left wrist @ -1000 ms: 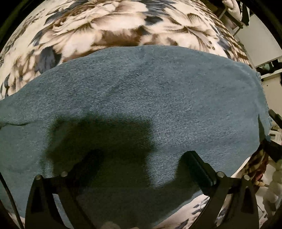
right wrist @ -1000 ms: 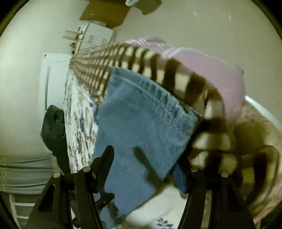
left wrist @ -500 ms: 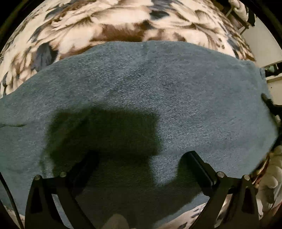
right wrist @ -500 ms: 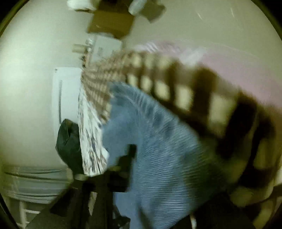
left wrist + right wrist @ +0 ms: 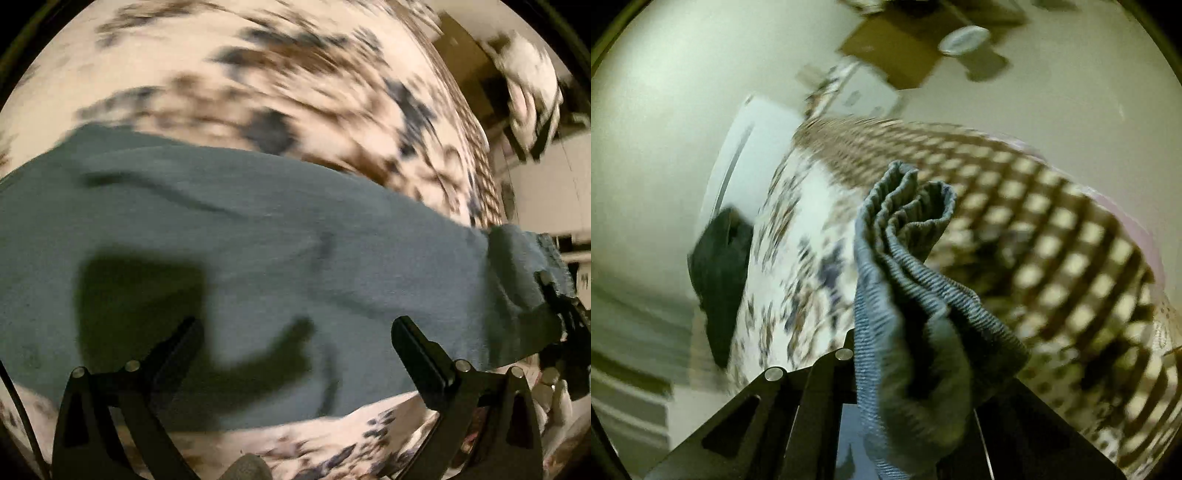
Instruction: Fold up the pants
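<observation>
Blue denim pants [image 5: 258, 266] lie across a floral bedspread [image 5: 280, 74] in the left wrist view. My left gripper [image 5: 295, 332] is open above the denim, its fingers spread wide and holding nothing. My right gripper [image 5: 908, 387] is shut on a bunched end of the pants [image 5: 905, 258], which stands up in folds between the jaws and is lifted off the bed. In the left wrist view that lifted end shows at the far right [image 5: 517, 266], with the right gripper [image 5: 565, 314] beside it.
A brown-and-cream checked blanket [image 5: 1052, 221] covers the bed beyond the pants. A dark garment [image 5: 720, 277] hangs at the bed's left edge. A cardboard box [image 5: 894, 55] and white furniture [image 5: 753, 147] stand by the wall.
My right gripper has closed on the pants' end and lifted it, bunching the denim. The left gripper has pulled back, so more bedspread shows. Both views are motion-blurred.
</observation>
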Tool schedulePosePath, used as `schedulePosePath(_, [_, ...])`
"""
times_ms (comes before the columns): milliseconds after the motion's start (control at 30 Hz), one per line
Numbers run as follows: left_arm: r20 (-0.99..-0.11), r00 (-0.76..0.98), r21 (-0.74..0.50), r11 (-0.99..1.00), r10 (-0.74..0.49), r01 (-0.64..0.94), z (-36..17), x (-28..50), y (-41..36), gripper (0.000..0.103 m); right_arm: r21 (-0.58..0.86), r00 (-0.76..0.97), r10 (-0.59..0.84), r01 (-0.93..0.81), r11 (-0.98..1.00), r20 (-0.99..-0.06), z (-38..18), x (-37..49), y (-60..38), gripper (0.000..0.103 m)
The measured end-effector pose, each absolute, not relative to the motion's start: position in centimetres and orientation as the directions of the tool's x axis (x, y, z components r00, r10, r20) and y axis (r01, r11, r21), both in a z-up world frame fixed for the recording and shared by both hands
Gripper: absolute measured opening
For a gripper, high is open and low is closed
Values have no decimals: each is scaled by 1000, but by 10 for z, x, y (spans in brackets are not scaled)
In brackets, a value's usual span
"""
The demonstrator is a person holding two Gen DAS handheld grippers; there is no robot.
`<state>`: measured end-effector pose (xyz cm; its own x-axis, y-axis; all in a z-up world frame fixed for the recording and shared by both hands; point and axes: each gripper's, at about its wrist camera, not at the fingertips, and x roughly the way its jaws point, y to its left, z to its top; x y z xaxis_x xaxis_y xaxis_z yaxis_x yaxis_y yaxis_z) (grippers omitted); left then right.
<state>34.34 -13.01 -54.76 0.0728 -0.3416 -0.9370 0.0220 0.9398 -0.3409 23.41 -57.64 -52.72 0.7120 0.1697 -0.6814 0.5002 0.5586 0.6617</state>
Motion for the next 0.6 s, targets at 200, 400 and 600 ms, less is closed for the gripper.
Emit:
schedulePosePath(200, [-955,146,-273,958,-259,-86,-522,313,-17,103,552,627,242,362,751,-741,-508,281,-424,7])
schedulePosePath(400, [-965,172,-236,945,-199,-226,-523,280,94,103,418,483,305,144,897,-821,-566,320,-223,7])
schedulePosePath(600, [-956,188,-272,920,-226,-282,-536,280,145,103,335,244,315,45,941,-917,-651,333,-117,50])
